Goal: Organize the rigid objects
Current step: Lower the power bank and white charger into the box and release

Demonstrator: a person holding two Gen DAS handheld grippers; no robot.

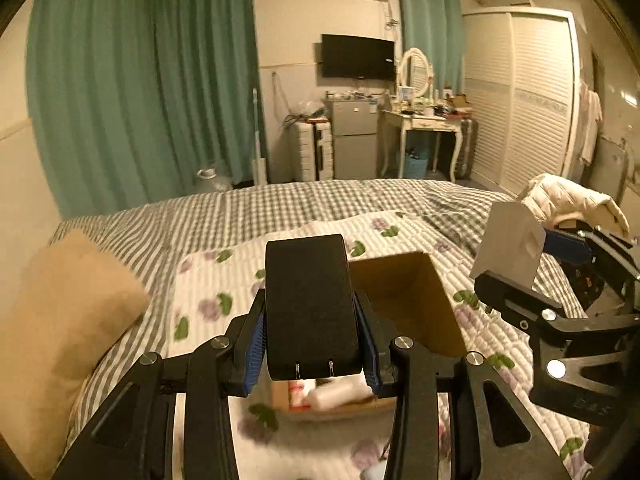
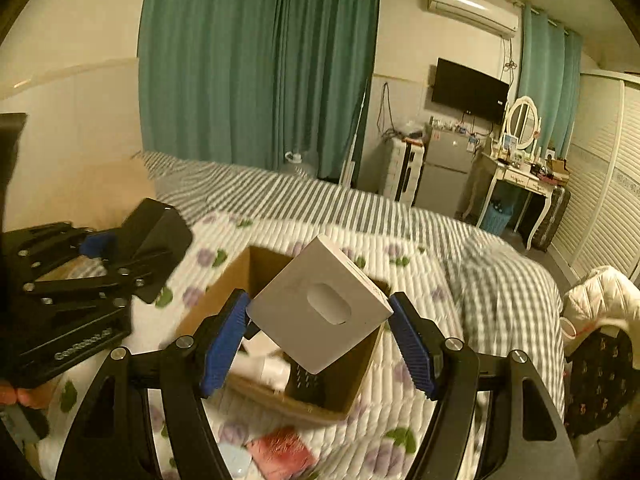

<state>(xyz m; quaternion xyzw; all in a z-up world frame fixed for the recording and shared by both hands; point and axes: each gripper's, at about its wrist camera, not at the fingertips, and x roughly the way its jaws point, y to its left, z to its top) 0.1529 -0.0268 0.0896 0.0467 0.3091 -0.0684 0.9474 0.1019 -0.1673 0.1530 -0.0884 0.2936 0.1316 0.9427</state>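
My left gripper (image 1: 312, 340) is shut on a black rectangular case (image 1: 310, 304), held above the near edge of an open cardboard box (image 1: 416, 300) on the bed. My right gripper (image 2: 318, 340) is shut on a white square box (image 2: 320, 308) with an oval mark, tilted corner-down over the same cardboard box (image 2: 224, 292). The white box (image 1: 510, 244) and right gripper also show at the right of the left wrist view. Inside the cardboard box lie a white bottle (image 2: 268, 368) and a dark item (image 2: 304, 384). The left gripper (image 2: 136, 256) with its black case shows at the left of the right wrist view.
The cardboard box stands on a floral quilt (image 1: 224, 280) over a checked bed cover (image 1: 280, 208). A tan pillow (image 1: 64, 320) lies at left. A red packet (image 2: 280, 452) lies in front of the box. A white jacket (image 2: 600, 300) lies at right.
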